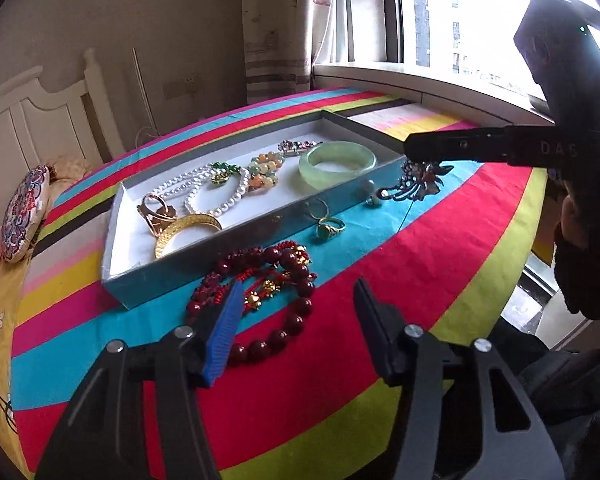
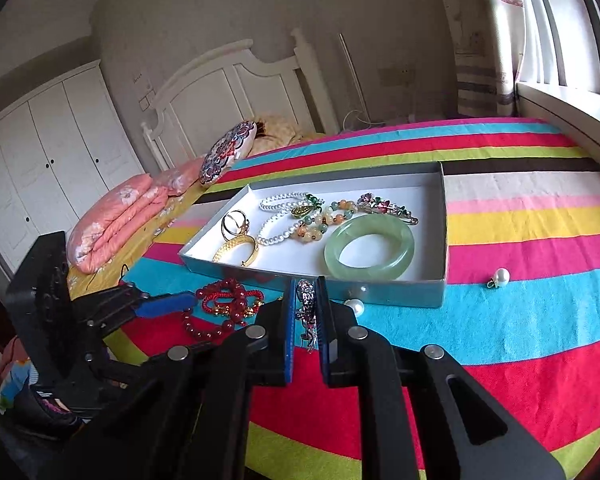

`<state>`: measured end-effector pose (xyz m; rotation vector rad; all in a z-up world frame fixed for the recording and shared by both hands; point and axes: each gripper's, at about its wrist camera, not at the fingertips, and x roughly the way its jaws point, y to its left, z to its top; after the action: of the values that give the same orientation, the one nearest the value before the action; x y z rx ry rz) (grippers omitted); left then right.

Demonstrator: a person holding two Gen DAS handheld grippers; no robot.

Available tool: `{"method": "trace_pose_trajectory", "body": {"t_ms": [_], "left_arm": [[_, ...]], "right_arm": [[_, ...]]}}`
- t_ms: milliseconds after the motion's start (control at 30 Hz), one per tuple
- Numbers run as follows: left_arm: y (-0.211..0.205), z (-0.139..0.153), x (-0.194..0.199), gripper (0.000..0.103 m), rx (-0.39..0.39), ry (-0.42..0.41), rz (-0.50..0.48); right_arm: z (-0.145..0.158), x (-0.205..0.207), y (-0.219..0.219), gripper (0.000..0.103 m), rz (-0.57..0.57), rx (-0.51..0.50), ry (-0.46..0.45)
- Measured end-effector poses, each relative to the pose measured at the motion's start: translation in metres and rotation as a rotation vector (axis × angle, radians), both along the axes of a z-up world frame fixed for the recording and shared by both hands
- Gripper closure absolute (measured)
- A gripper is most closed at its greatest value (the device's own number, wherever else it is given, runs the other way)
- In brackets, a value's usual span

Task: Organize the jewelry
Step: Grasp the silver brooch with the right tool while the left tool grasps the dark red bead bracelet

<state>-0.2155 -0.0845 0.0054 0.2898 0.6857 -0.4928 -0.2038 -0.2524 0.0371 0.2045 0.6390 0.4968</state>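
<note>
A shallow grey tray [image 1: 240, 236] [image 2: 400, 290] with a white inside lies on the striped bedspread. It holds a jade bangle [image 1: 336, 181] [image 2: 364, 273], pearls, gold bangles and bead pieces. In front of it lies a heap of dark red bead bracelets [image 1: 284, 264] [image 2: 228, 300]. My left gripper [image 1: 298, 304] [image 2: 172, 300] hangs over the heap, open, its blue pad beside the beads and the other finger well apart. To the right, just outside the tray's front wall, my right gripper [image 2: 305, 284] [image 1: 412, 152] is shut on a silver openwork brooch [image 2: 306, 306] [image 1: 420, 182] that hangs from it.
On the cloth by the tray's front wall lie a gold ring with a green stone [image 1: 330, 228] and pearl earrings [image 2: 356, 306] [image 2: 500, 278]. A patterned round cushion [image 1: 24, 212] [image 2: 228, 152] and a pink quilt [image 2: 116, 224] lie by the headboard. A window sill [image 1: 420, 80] borders the bed.
</note>
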Motion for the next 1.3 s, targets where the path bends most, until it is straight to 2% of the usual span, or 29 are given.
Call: {"method": "trace_pose_trajectory", "body": {"t_ms": [33,67,167,200,233,367,500,600,667,833,1067,1300], "left_arm": [[0.0,-0.004,0.003,0.069,-0.003,0.023,-0.007],[-0.001,-0.009,0.009,0.075,-0.008,0.055,-0.015],[0.004,-0.012,0.021,0.079,-0.069,0.084,-0.03],[0.005,-0.012,0.024,0.083,-0.076,0.09,-0.026],[0.006,-0.012,0.026,0.092,-0.07,0.089,-0.023],[0.005,-0.011,0.024,0.092,-0.058,0.091,-0.045],[0.032,0.003,0.032,0.092,-0.281,0.15,-0.03],[0.053,0.016,0.039,0.092,-0.4,0.166,-0.012],[0.063,0.024,0.043,0.092,-0.438,0.157,0.005],[0.078,0.048,0.051,0.092,-0.451,0.098,0.048],[0.087,0.075,0.047,0.092,-0.446,0.033,0.05],[0.085,0.087,0.036,0.092,-0.441,0.009,0.032]], "right_arm": [[0.0,0.0,0.0,0.091,0.0,0.002,0.0],[0.0,-0.002,-0.002,0.091,-0.001,0.005,-0.001],[0.003,-0.003,-0.006,0.091,-0.004,0.015,-0.007],[0.004,-0.003,-0.007,0.091,-0.008,0.016,-0.01],[0.005,-0.004,-0.009,0.091,-0.012,0.019,-0.012],[0.005,-0.004,-0.015,0.091,-0.024,0.03,-0.011],[0.004,-0.005,-0.019,0.091,-0.028,0.038,-0.01],[0.006,-0.006,-0.019,0.091,-0.027,0.041,-0.017],[0.007,-0.007,-0.018,0.091,-0.023,0.043,-0.022],[0.013,-0.006,-0.012,0.091,-0.011,0.039,-0.036],[0.028,-0.005,-0.005,0.091,0.003,0.036,-0.073],[0.041,-0.011,-0.002,0.091,0.017,0.029,-0.1]]}}
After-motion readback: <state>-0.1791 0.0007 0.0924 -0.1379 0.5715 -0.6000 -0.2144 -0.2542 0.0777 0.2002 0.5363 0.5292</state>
